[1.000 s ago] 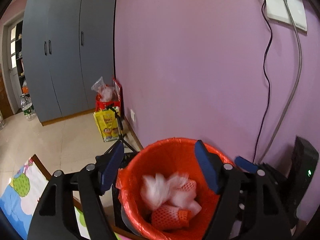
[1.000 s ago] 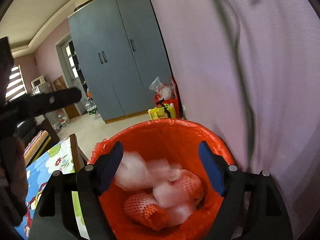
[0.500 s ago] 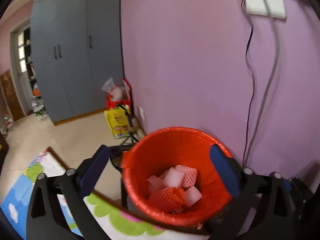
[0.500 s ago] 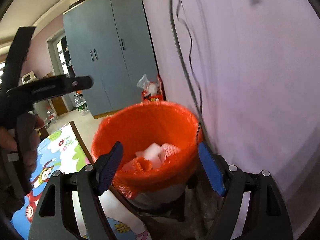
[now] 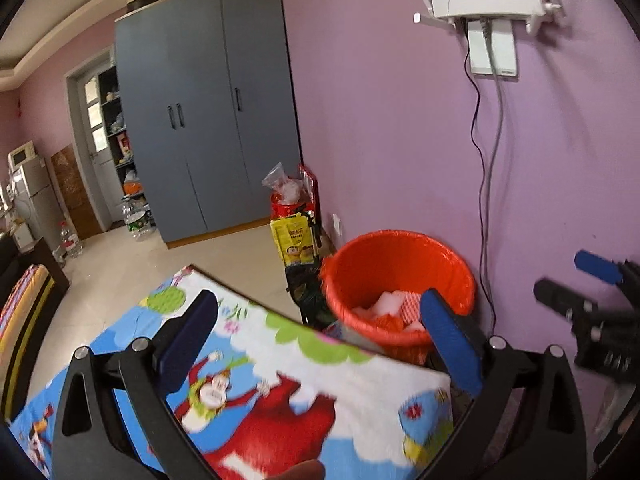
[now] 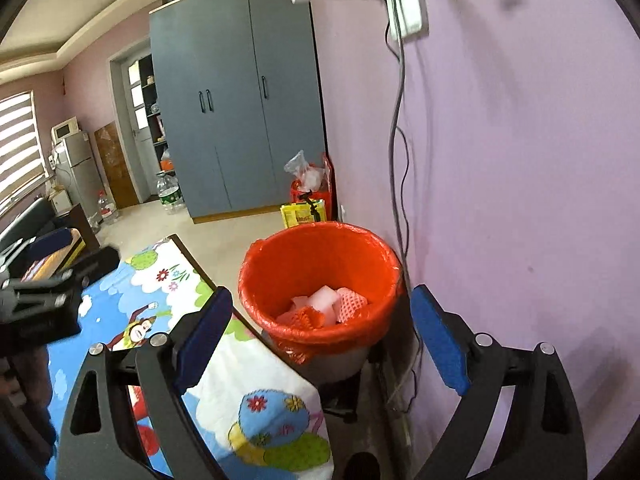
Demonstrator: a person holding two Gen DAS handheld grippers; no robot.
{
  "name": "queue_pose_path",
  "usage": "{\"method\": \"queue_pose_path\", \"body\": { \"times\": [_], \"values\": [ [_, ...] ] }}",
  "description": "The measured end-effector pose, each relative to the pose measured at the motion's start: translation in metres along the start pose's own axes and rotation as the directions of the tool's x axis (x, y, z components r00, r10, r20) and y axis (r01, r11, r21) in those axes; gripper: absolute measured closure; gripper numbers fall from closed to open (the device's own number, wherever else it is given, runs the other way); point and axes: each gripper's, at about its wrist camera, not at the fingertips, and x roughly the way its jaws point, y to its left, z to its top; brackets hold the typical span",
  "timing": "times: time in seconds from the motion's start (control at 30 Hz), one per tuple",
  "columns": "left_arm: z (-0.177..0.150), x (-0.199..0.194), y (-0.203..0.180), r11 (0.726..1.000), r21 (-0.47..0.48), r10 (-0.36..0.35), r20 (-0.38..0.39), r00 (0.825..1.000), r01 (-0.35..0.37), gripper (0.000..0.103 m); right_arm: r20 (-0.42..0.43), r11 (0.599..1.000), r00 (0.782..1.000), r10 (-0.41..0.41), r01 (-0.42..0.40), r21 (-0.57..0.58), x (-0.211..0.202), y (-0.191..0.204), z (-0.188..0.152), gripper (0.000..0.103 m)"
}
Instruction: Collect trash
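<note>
An orange-lined trash bin [image 5: 400, 252] stands on the floor against the purple wall; it also shows in the right wrist view [image 6: 320, 240]. Inside lie white and orange foam fruit nets [image 5: 394, 308], also seen in the right wrist view [image 6: 326, 306]. My left gripper [image 5: 320, 340] is open and empty, above the cartoon tablecloth [image 5: 280, 392], to the left of and nearer than the bin. My right gripper [image 6: 320, 332] is open and empty, close in front of the bin. The right gripper also appears at the right edge of the left wrist view [image 5: 600, 312].
The table with the cartoon cloth [image 6: 160, 312] ends just before the bin. Cables [image 5: 486, 208] hang down the wall behind the bin. Yellow and red bags [image 5: 294, 216] stand by the wall farther back. A grey wardrobe [image 5: 208, 112] and water bottles [image 6: 168, 196] stand beyond.
Both grippers have pulled back and up from over the bin. The foam nets that were falling now lie still in the bin. The table now fills the lower views.
</note>
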Motion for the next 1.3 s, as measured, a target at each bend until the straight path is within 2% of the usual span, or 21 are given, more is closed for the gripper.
{"method": "queue_pose_path", "body": {
  "times": [0.17,0.33,0.5,1.3],
  "values": [
    [-0.026,-0.034,0.003,0.999,-0.035,0.035,-0.002,0.999,-0.035,0.005,0.002,1.000,1.000,0.006,-0.006,-0.028,-0.028,0.006,-0.014,0.018],
    [-0.052,-0.061,-0.005,0.997,-0.076,0.021,-0.002,1.000,-0.021,0.005,0.001,0.998,1.000,0.013,-0.013,-0.055,-0.046,0.006,-0.033,0.018],
    [-0.065,-0.070,-0.015,0.997,-0.080,0.004,-0.011,1.000,-0.005,0.005,0.007,0.996,1.000,0.023,-0.022,-0.086,-0.060,0.006,-0.037,0.018],
    [-0.069,-0.077,-0.037,0.998,-0.069,-0.010,-0.026,1.000,0.008,0.005,0.005,0.997,1.000,0.022,-0.022,-0.076,-0.063,-0.003,-0.043,0.018]
  ]
}}
